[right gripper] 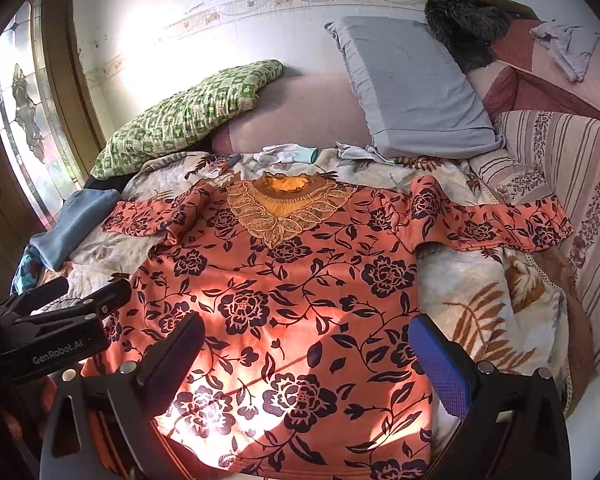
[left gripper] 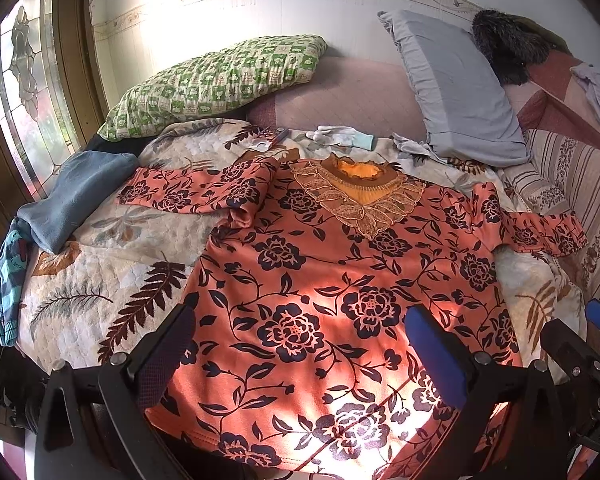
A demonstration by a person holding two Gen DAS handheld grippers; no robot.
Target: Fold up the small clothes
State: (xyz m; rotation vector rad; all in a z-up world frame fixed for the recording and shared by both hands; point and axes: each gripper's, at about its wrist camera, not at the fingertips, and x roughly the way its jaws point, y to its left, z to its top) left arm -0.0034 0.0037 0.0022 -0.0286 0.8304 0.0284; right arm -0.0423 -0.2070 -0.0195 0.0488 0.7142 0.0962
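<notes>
An orange long-sleeved top with dark flower print (left gripper: pixel 320 280) lies flat on the bed, front up, collar away from me, both sleeves spread out; it also shows in the right wrist view (right gripper: pixel 292 288). My left gripper (left gripper: pixel 300 344) is open and empty, hovering over the top's lower hem. My right gripper (right gripper: pixel 308 356) is open and empty above the hem's right half. The right gripper shows at the right edge of the left wrist view (left gripper: pixel 580 352), and the left gripper shows at the left of the right wrist view (right gripper: pixel 60 320).
The top lies on a leaf-print quilt (left gripper: pixel 100 280). A blue folded garment (left gripper: pixel 76 196) lies to the left. A green checked pillow (left gripper: pixel 220 80), a grey pillow (left gripper: pixel 460 88) and white gloves (left gripper: pixel 340 136) are at the head. A striped blanket (right gripper: pixel 560 184) is on the right.
</notes>
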